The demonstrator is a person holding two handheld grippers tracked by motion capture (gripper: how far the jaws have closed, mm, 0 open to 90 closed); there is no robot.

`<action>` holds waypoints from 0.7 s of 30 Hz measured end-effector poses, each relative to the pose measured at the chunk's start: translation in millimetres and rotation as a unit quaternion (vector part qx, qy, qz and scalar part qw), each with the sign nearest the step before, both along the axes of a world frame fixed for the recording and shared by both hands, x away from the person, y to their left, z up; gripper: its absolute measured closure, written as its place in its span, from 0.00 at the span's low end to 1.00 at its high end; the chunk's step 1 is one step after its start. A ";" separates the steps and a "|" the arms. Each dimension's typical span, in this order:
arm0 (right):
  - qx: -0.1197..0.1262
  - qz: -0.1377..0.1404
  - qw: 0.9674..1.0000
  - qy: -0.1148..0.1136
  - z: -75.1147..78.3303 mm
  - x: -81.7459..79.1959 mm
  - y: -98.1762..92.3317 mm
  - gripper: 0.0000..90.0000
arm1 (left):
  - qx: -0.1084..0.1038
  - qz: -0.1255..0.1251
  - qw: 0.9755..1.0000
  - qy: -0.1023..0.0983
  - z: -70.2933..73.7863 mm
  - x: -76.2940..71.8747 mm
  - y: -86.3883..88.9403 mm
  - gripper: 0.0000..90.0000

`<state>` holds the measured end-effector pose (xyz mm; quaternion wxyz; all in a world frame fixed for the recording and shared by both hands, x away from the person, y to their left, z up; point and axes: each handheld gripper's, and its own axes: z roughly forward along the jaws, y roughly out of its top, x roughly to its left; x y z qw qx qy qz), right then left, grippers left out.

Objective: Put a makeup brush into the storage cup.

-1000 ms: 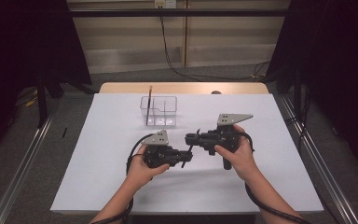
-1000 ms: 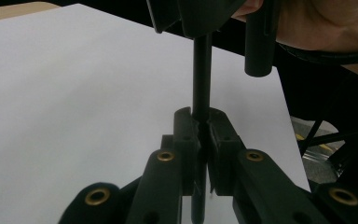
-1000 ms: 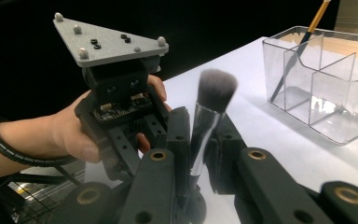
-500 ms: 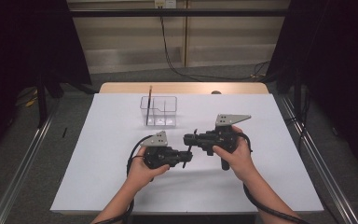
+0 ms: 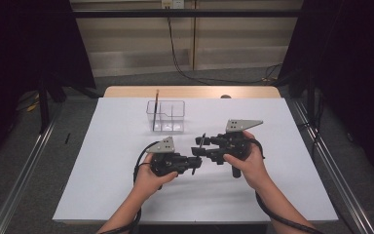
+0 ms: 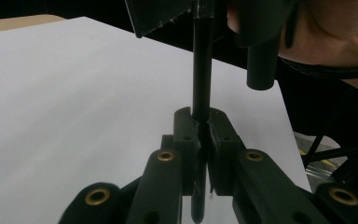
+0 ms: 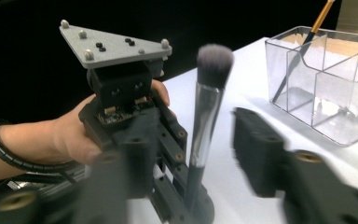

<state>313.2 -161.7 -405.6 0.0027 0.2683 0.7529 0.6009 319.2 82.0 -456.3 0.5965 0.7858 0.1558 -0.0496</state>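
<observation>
Left gripper (image 5: 195,164) clamps the makeup brush (image 7: 204,122) handle; right gripper (image 7: 186,154) jaws, just opening, stand clear. I withdraw right straight, toward the organizer (image 5: 165,117).

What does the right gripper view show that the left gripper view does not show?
Right gripper view alone: the brush's grey bristle head, the clear plastic organizer with a thin orange-handled brush standing in it, and the grey plate on the left gripper. Left gripper view alone: the left gripper's fingers clamped tight on the brush's dark handle. Both share the makeup brush and the white table.
</observation>
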 end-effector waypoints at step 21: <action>-0.014 -0.036 0.999 -0.037 -9.6 -3.6 -28.1 0.05 | -0.022 0.028 0.999 -0.010 5.8 3.1 10.1 0.93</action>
